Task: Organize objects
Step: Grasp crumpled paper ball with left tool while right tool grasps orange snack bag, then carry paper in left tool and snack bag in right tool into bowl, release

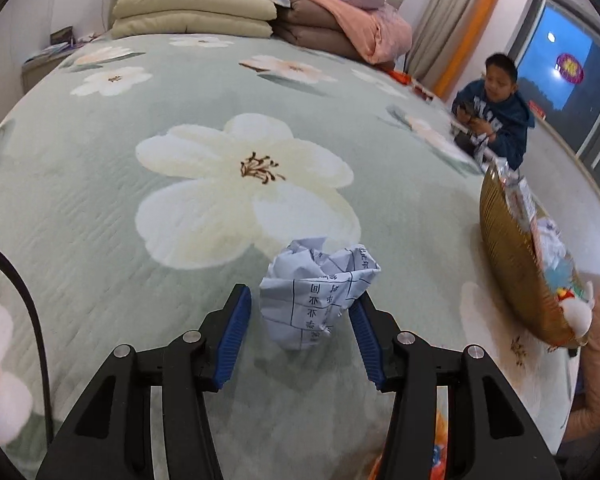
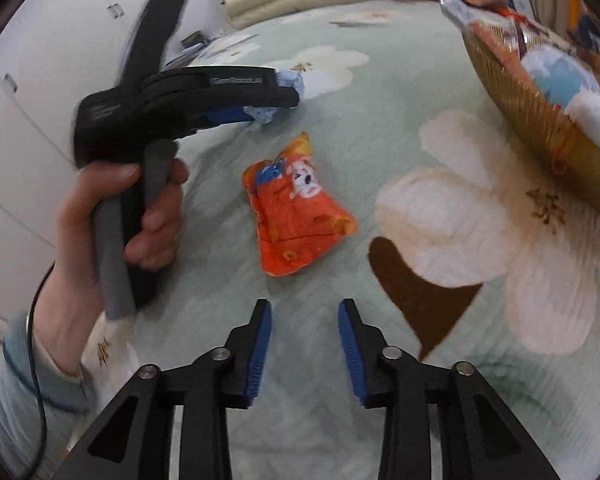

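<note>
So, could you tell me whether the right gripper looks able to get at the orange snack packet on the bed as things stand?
Probably yes. The right gripper has empty, open jaws, and the orange snack packet lies flat on the bedspread just ahead, with nothing between. The left gripper and the basket sit off to the sides.

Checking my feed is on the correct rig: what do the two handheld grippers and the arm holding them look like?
Both grippers, left gripper and right gripper, are black with ribbed blue pads and silver pivot bolts. The left has a grey handle, white lettering and a black cable; the sleeve is light blue.
</note>
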The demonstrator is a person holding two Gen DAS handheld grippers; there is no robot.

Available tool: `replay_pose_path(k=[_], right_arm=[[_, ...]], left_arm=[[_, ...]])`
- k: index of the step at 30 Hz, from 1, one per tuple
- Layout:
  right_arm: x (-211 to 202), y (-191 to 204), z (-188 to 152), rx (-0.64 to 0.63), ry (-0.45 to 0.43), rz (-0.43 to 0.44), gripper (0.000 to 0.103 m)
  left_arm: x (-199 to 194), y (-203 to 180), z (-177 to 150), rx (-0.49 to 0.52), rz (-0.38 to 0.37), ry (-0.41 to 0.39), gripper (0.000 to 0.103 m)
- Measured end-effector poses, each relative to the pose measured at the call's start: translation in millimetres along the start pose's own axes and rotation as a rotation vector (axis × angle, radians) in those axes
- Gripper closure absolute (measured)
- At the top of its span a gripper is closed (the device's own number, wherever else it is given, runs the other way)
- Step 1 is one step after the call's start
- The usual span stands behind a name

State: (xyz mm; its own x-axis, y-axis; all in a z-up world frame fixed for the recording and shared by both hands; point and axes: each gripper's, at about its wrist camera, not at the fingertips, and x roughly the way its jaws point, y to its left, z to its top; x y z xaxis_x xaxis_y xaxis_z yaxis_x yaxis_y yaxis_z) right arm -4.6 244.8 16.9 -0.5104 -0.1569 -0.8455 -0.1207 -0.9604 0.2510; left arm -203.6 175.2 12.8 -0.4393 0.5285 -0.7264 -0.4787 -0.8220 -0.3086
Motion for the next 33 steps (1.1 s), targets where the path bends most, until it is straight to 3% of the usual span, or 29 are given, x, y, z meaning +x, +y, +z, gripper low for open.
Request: replay_pose_path(k=[1,2,3,5,7,10,14,16,17,18,21,25,28,31,33], right_arm=[[-1.4,-0.8,2.0,-0.007,-0.007,-0.013,0.044],[-4.0,-2.7,6.7,-0.013,-0.030,-0.028,0.026],[-6.4,-3.9,10.4,-0.018,-0.056,-0.032,0.022],[-8.4,-3.6,22.6,-0.050,-0.110,-0.036,0.022],[1.1,-0.2,36.5,-0.092,-0.119,-0.044,0.022],[27.2,5.7,52.6,-0.138,-0.078,-0.022,0.022],[49.9,24.9,50.1,-0.222,-0.106,-0.155,0.017],[49.2,33.1,42.3,-0.269,-0.143,-0.197,0.026],[44.9,34.6,38.8,-0.281,-0.175,-0.196,0.054],[40.0,35.0,34.9,-0.285,-0.204,-0.205,0.072],[31.9,45.5,26.5,-0.328,-0.241,-0.293,0.074],[7.6,46.8,6.1,-0.269,-0.182,-0.170,0.074],[-17.7,45.4,-37.4,-0.202,-0.134,-0.073,0.074],[-47.8,41.8,-95.4,-0.163,-0.139,-0.092,0.074],[-62.1,36.8,-123.3,-0.149,-0.114,-0.100,0.074]], left_arm=[[-0.5,1.6,-1.1,-0.003,-0.011,-0.011,0.055],[-1.1,3.4,-3.3,-0.003,-0.023,-0.025,0.057],[-2.0,4.9,-5.1,-0.003,-0.031,-0.036,0.062],[-2.0,7.5,-7.1,-0.012,-0.057,-0.041,0.072],[-4.2,9.8,-9.8,-0.016,-0.102,-0.048,0.073],[-4.5,9.5,-12.8,-0.018,-0.087,-0.055,0.073],[-3.0,7.4,-13.7,-0.012,-0.071,-0.051,0.073],[-4.6,6.3,-15.0,-0.015,-0.052,-0.051,0.073],[-6.9,5.2,-16.6,-0.019,-0.030,-0.052,0.074],[-13.5,3.8,-20.9,-0.036,0.004,-0.051,0.074],[-49.4,0.1,-46.7,-0.049,0.018,-0.066,0.074],[-106.6,0.7,-96.8,-0.049,0.068,-0.066,0.074],[-147.3,3.4,-142.1,-0.100,0.033,-0.033,0.074],[-188.6,-10.3,-172.9,-0.105,-0.010,-0.043,0.074],[-203.0,-23.9,-175.7,-0.081,-0.019,-0.064,0.074]])
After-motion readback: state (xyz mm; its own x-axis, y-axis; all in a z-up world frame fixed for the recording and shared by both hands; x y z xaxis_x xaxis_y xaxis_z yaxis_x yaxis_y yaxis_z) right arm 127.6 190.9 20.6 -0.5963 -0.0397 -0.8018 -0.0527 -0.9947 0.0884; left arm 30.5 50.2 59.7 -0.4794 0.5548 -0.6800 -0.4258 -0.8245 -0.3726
